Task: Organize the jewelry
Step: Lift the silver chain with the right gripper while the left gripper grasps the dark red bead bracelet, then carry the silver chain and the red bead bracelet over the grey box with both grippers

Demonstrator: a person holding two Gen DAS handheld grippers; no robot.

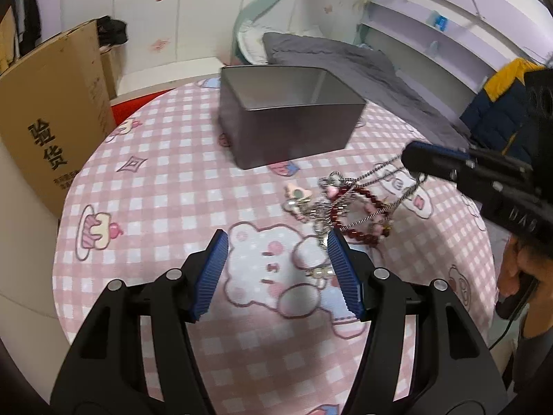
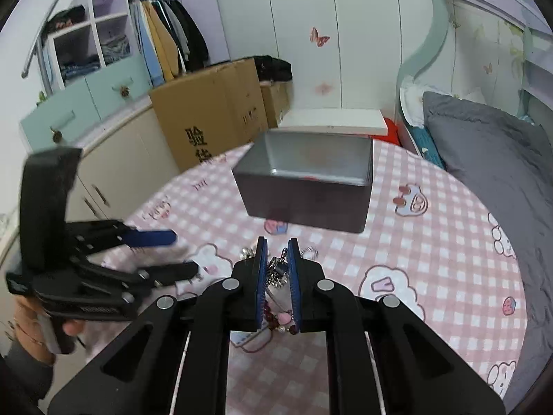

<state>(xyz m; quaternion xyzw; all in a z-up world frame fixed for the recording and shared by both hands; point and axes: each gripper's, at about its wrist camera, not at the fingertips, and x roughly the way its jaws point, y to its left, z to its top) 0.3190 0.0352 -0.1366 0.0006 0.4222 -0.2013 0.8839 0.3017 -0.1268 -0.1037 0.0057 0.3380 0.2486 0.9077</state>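
Jewelry (image 1: 349, 207) | right claw (image 2: 276, 256) clenched on chains | left claw (image 1: 276, 242) released

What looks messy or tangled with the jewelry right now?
The silver chain pinched by the right hand-held gripper is snagged with the red bead bracelet and charms, dragging the clump along instead of one piece.

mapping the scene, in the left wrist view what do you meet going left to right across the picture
cardboard box → metal tin → tangle of jewelry → right gripper, shut on a silver chain → navy and yellow jacket
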